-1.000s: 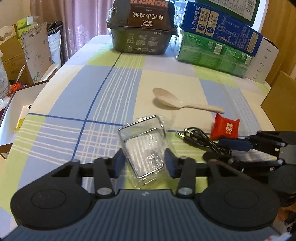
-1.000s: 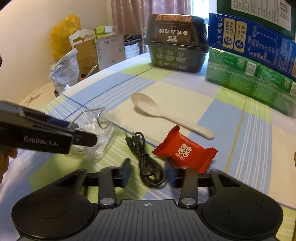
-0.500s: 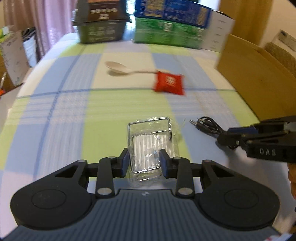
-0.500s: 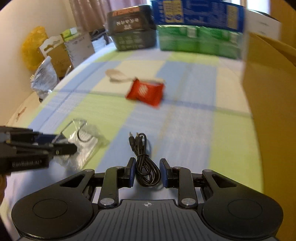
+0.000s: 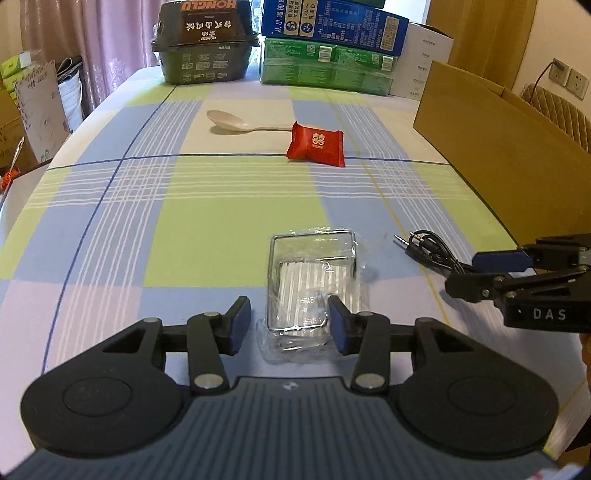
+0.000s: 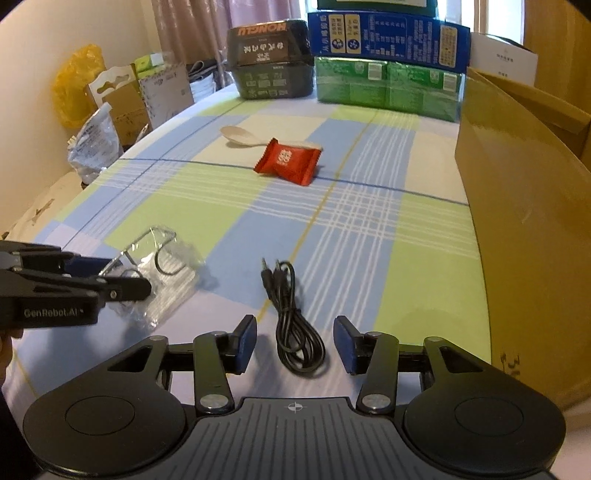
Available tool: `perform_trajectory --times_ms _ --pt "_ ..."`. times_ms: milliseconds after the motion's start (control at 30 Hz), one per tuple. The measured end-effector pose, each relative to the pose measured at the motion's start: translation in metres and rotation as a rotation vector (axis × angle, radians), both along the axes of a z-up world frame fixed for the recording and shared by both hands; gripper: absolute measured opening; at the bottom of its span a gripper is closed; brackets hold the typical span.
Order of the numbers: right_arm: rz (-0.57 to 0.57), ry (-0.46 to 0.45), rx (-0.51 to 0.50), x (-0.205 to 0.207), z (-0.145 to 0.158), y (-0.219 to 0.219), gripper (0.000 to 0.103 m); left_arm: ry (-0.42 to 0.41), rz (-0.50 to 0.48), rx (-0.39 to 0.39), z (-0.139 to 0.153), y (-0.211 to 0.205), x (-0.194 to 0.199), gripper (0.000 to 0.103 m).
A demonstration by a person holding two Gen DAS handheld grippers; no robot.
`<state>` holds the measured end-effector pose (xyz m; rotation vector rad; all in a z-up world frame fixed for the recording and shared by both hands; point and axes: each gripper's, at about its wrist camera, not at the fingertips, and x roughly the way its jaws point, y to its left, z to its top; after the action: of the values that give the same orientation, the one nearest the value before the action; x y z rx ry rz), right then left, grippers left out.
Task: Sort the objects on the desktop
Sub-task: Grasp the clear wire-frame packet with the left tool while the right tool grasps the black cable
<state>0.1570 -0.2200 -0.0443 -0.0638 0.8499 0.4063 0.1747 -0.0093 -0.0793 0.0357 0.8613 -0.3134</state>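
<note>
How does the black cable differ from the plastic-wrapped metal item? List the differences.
1. The black cable is dark and bare; the plastic-wrapped metal item is shiny, inside clear film.
2. The cable is a soft, loosely coiled bundle; the wrapped item has a stiff rectangular wire frame.

Both lie flat on the checked tablecloth, each between an open gripper's fingers: right gripper, left gripper.

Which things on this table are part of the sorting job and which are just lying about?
Part of the job:
- metal clip in clear wrap, between the open left gripper jaws
- black audio cable, between the open right gripper jaws
- red candy packet
- white spoon
- cardboard box, probably the bin

Just lying about:
- black food container
- green cartons
- blue box
</note>
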Motion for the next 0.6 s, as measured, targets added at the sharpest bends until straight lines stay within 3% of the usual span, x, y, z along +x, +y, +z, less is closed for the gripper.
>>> perform_trajectory --times_ms 300,433,467,600 --pt "0.067 -0.051 -0.051 0.016 -0.009 0.012 0.042 0.005 0.011 -0.038 0.001 0.0 -0.002 0.026" --pt "0.104 -0.067 -0.074 0.015 -0.012 0.016 0.025 0.005 0.011 -0.046 0.001 -0.001 -0.004 0.026" --pt "0.113 -0.071 -0.077 0.014 -0.012 0.017 0.016 0.005 0.008 -0.045 0.001 -0.001 -0.004 0.026" --pt "0.114 -0.089 -0.099 0.008 -0.013 0.019 0.012 0.009 -0.004 -0.042 0.002 -0.006 -0.007 0.026"
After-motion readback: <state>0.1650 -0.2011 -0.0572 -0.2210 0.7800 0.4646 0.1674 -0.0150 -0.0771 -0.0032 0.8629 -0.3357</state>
